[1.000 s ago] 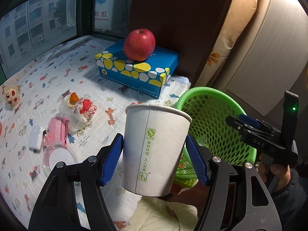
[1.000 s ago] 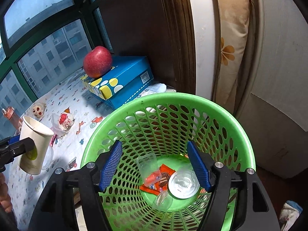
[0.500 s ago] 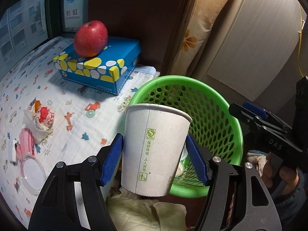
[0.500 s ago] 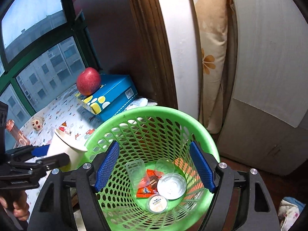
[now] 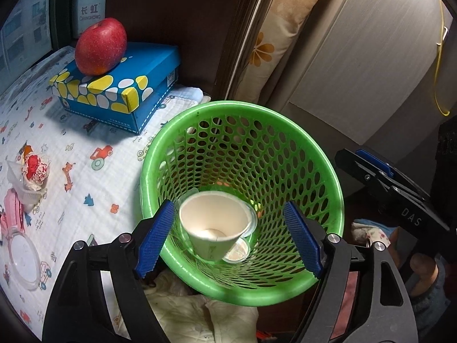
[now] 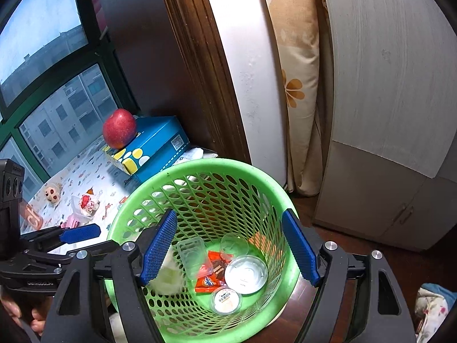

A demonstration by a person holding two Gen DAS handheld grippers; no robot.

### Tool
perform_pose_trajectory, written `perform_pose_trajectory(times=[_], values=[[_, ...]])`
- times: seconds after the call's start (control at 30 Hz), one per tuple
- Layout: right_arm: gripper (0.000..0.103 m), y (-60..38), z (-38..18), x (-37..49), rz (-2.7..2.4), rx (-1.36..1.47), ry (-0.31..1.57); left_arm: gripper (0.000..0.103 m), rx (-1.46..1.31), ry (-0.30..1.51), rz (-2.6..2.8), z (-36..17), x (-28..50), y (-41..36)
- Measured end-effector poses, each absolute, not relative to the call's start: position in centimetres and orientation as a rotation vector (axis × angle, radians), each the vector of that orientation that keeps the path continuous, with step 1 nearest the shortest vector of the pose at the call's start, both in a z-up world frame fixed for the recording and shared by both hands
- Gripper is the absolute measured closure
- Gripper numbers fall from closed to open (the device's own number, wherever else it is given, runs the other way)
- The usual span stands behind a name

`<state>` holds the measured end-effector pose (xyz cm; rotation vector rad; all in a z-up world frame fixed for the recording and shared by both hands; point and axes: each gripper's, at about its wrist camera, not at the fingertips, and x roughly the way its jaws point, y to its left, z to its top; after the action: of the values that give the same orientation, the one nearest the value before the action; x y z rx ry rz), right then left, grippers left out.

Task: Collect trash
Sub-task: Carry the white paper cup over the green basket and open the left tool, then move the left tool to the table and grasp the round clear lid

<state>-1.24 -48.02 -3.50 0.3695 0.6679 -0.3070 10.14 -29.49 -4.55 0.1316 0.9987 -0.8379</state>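
While the paper cup (image 5: 214, 228) sits mouth-up and tilted down in the green basket (image 5: 300, 148), free of any grip, I see my left gripper (image 5: 228, 240) spread wide above it: its jaws have just been opening, and neither blue pad presses on the cup. In the right wrist view the cup is only a pale blur low against the basket's left wall, partly hidden behind my right gripper's left finger.

Around the cup, the basket floor holds more trash: a clear plastic tub (image 6: 192, 253), an orange snack wrapper (image 6: 212, 271), a round clear lid (image 6: 246, 271) and a small sealed cup with a printed top (image 6: 226, 300). My right gripper (image 6: 230, 247) hangs over the basket with its jaws apart, and nothing is between its pads.

From the left wrist camera, my right gripper shows at the basket's right edge, with the person's hand (image 5: 422, 265) on its handle.

Just beside the basket on the left lies a cartoon-print cloth (image 5: 71, 148). On it, near the back, stands a blue box with yellow and white spots (image 5: 120, 85), and a red apple (image 5: 100, 46) rests on top of that. Further left on the cloth I can make out a crumpled red-and-white wrapper in a clear tray (image 5: 32, 174), a pink item (image 5: 11, 214) and a clear round lid (image 5: 21, 260), well apart from the basket.
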Motion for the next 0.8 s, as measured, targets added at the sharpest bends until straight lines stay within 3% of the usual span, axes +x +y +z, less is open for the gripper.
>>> perform_pose_trajectory(times=[0.8], values=[[0.026,-39.4,-2.4,3.2,-0.115,0.299,0.681,0.025,0.047,0.937,-0.446,-5.1,13.7,-12.6]])
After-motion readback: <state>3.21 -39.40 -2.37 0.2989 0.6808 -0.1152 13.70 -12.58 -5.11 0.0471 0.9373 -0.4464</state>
